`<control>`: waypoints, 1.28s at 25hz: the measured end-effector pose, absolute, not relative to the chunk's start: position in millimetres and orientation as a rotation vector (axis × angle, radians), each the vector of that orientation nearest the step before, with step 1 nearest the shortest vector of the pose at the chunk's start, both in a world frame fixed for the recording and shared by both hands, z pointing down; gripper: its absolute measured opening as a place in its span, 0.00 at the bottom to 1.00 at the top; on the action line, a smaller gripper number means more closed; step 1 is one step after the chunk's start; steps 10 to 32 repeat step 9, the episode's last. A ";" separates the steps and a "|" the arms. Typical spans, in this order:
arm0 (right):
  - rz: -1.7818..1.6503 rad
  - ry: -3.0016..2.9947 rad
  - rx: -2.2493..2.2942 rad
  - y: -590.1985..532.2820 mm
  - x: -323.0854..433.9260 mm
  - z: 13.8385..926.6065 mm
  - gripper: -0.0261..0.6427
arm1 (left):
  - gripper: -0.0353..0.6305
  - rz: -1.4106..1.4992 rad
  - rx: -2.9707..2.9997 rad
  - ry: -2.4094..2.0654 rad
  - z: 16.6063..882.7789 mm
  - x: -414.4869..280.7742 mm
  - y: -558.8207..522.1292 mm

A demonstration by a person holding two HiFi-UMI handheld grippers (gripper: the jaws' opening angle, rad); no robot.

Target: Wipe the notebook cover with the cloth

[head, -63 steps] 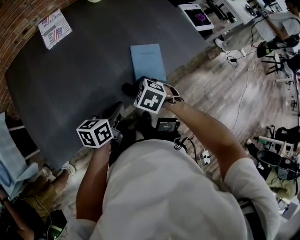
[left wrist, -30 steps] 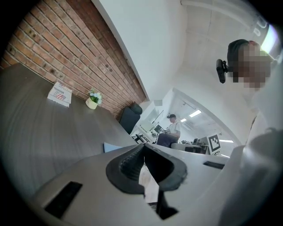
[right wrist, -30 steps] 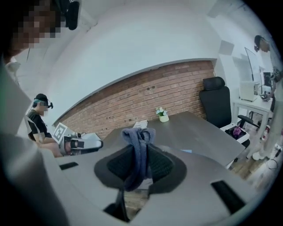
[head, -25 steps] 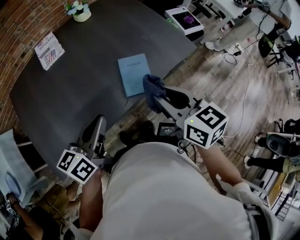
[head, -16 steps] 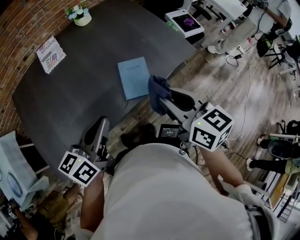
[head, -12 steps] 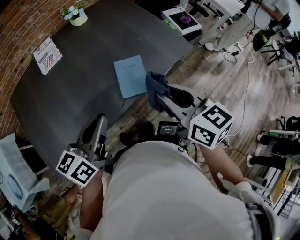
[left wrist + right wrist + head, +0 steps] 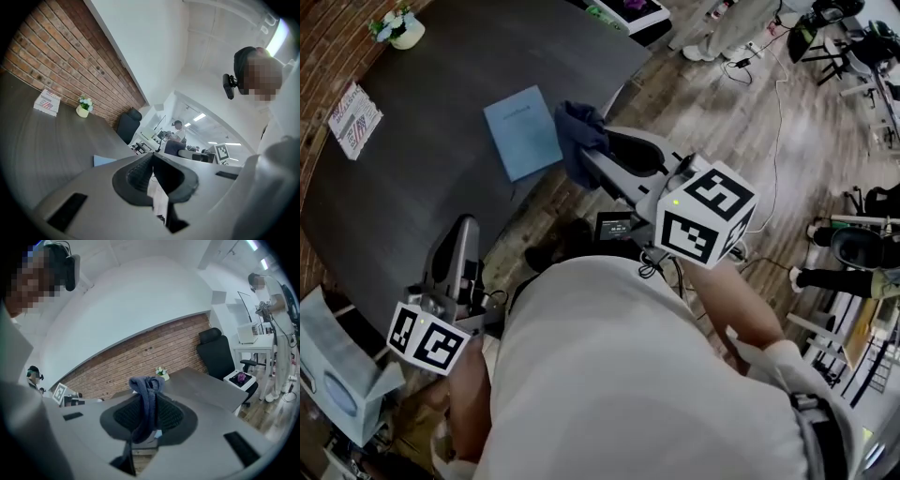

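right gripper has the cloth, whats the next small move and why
Probably shift the right gripper left and down until the cloth lands on the notebook cover. Its fingers are shut on the cloth, which sits just beside the notebook's right edge rather than on the cover, so no wiping can begin yet.

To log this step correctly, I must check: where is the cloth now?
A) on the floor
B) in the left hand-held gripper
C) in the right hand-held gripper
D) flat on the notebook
C: the cloth hangs pinched between the jaws of the right hand-held gripper.
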State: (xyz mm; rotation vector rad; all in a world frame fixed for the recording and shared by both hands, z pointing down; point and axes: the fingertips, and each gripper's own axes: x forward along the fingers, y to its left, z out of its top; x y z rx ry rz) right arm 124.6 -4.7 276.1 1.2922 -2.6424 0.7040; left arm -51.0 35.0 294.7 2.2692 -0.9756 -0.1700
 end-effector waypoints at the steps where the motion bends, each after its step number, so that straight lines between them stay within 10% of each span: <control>1: 0.708 -2.640 1.296 -6.0 125.2 277.7 0.19 | 0.07 -0.165 2.269 -0.974 295.7 -50.8 33.4; 32: 0.702 -2.645 1.333 -16.1 140.8 276.6 0.19 | 0.07 -0.135 2.282 -0.968 294.3 -40.3 28.3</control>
